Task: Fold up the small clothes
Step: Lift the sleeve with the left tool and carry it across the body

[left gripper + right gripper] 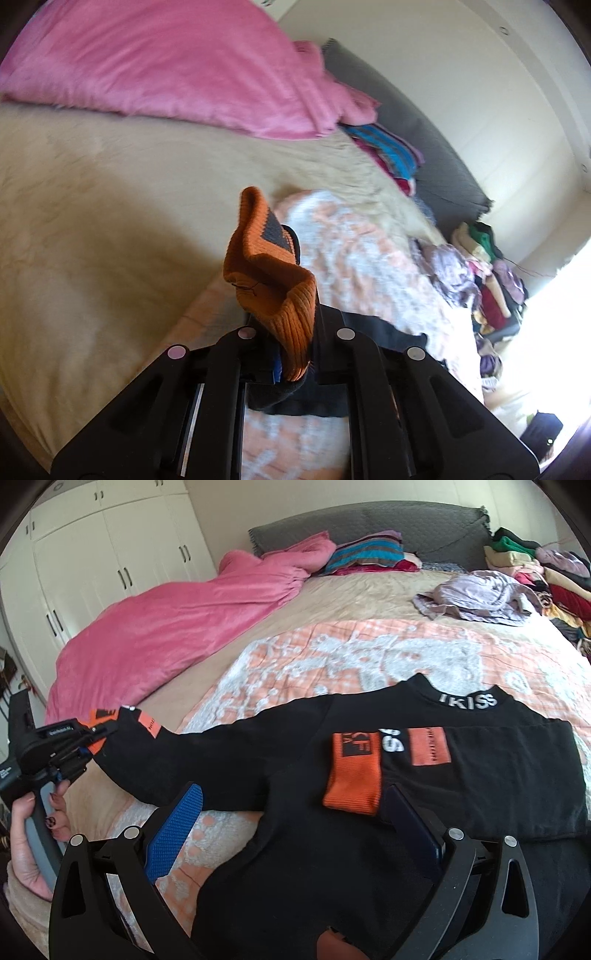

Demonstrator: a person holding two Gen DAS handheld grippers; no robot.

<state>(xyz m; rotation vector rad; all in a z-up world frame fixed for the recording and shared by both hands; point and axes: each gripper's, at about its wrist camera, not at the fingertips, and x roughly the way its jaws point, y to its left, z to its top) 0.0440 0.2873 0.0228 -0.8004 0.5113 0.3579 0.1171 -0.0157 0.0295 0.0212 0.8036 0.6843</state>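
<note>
Fingers of the left gripper (99,734) are being pressed together on the orange cuff (273,284) of a black sweatshirt (295,775), and the cuff is being held bunched and raised above the bed (92,203) in the left wrist view. Seen from the right wrist camera, that gripper is being carried at the far left of the scene by a hand (29,830) wrapped around its grey handle, with the sleeve being stretched out from the body of the garment toward it. The fingers of the right gripper (295,812) are being kept spread wide apart, with nothing being pinched between them; the blue ridged pad (173,834) of one is being shown on the left, the dark one on the right, and both are being held just above the near part of the sweatshirt.

The sweatshirt is being laid flat on an orange and white patterned blanket (332,653) on the near half of the bed, collar toward the far side. Its other sleeve is being shown folded across the chest, its orange cuff (354,786) lying just ahead of the spread fingers. A pink blanket (166,627) is being seen heaped along the far left, a lilac garment (476,594) crumpled at the far right, and piles of folded clothes (535,568) stacked by the grey headboard (369,520).
</note>
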